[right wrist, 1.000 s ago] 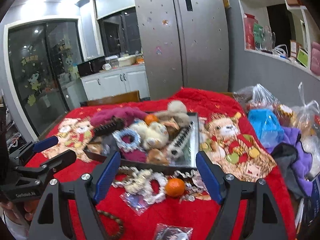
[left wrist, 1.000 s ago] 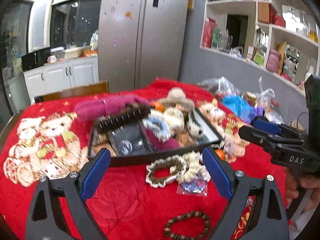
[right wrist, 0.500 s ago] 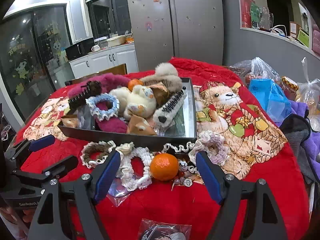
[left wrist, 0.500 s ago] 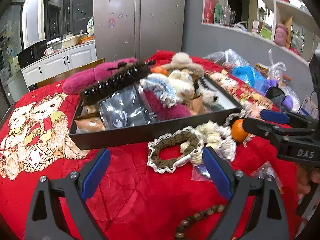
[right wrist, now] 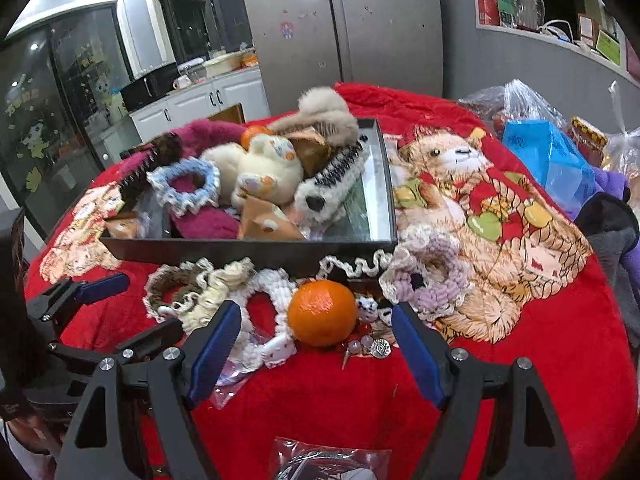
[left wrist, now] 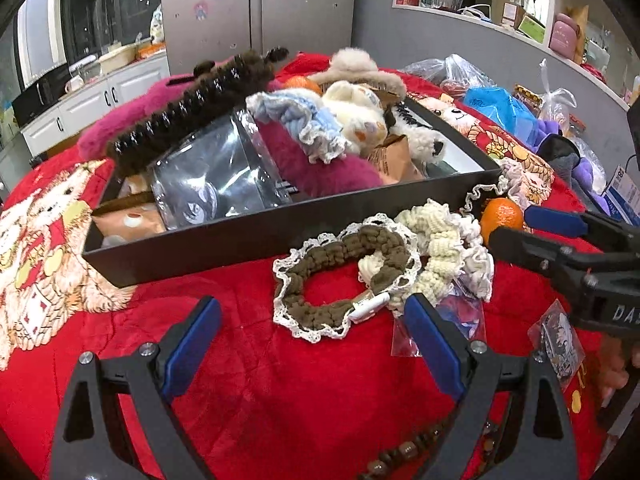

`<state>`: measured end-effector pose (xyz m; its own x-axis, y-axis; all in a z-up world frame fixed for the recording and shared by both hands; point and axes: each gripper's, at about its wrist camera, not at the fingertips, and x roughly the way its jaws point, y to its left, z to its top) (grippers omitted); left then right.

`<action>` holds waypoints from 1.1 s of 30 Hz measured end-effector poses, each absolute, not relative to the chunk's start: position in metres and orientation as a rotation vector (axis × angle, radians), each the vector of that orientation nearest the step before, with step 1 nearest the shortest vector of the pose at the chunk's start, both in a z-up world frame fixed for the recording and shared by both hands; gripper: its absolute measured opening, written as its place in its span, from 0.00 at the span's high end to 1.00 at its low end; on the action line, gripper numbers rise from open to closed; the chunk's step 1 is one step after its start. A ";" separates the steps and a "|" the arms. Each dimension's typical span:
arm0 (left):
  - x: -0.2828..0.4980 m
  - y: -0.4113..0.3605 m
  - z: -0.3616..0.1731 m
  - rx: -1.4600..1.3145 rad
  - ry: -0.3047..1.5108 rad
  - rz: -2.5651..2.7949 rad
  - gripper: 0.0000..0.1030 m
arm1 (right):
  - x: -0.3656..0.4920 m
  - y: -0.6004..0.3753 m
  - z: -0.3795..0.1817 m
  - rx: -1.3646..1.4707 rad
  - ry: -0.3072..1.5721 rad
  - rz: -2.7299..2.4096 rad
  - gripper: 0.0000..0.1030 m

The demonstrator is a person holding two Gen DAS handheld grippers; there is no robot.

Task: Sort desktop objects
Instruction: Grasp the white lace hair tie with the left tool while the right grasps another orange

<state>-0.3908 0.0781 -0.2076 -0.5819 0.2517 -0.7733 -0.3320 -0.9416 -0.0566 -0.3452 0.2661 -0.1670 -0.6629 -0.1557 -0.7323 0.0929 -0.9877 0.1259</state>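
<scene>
A black tray (left wrist: 256,232) (right wrist: 248,245) on the red cloth is heaped with plush toys, scrunchies and hair combs. In front of it lie a brown lace-edged scrunchie (left wrist: 340,276) (right wrist: 170,286), a cream scrunchie (left wrist: 440,240), a white one (right wrist: 266,316), a lilac one (right wrist: 430,278) and an orange (right wrist: 322,312) (left wrist: 500,216). My left gripper (left wrist: 312,332) stands open just short of the brown scrunchie. Wide open too, my right gripper (right wrist: 316,344) has the orange between and just beyond its fingertips, not touched.
A wooden bead bracelet (left wrist: 404,450) and small plastic packets (left wrist: 560,340) (right wrist: 328,464) lie near the table's front edge. Small charms (right wrist: 372,346) sit by the orange. Plastic bags (right wrist: 548,156) and dark clothing (right wrist: 612,224) crowd the right side. The fridge (left wrist: 256,4) stands behind.
Both grippers have sunk and tilted down toward the cloth, nearing the items in front of the tray. The scrunchies and orange now sit closer to the fingertips. Jaws kept their width.
</scene>
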 end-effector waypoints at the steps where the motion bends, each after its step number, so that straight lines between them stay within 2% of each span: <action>1: -0.393 0.078 -0.209 -1.231 0.123 2.525 0.09 | -0.346 0.266 -0.169 1.227 -0.112 -2.743 0.22; 5: -0.401 0.075 -0.215 -1.279 0.088 2.503 0.09 | -0.346 0.263 -0.173 1.245 -0.042 -2.758 0.22; 20: -0.401 0.082 -0.218 -1.295 0.147 2.506 0.05 | -0.354 0.262 -0.186 1.260 -0.035 -2.757 0.23; 21: -0.401 0.082 -0.218 -1.295 0.147 2.506 0.05 | -0.354 0.262 -0.186 1.259 -0.036 -2.757 0.23; 24: -0.401 0.083 -0.218 -1.294 0.148 2.506 0.06 | -0.354 0.260 -0.188 1.267 -0.021 -2.762 0.36; 26: -0.401 0.083 -0.218 -1.293 0.158 2.516 0.09 | -0.353 0.258 -0.186 1.252 -0.004 -2.763 0.50; 27: -0.400 0.083 -0.217 -1.292 0.165 2.524 0.13 | -0.352 0.256 -0.185 1.250 0.011 -2.769 0.52; 29: -0.397 0.084 -0.216 -1.280 0.184 2.539 0.25 | -0.351 0.255 -0.184 1.246 0.028 -2.775 0.61; 31: -0.393 0.087 -0.214 -1.253 0.195 2.533 0.48 | -0.351 0.257 -0.183 1.242 -0.001 -2.769 0.62; 32: -0.391 0.088 -0.213 -1.246 0.208 2.545 0.52 | -0.351 0.258 -0.182 1.243 -0.010 -2.766 0.62; 33: -0.390 0.088 -0.213 -1.244 0.216 2.554 0.60 | -0.350 0.258 -0.181 1.242 -0.009 -2.766 0.62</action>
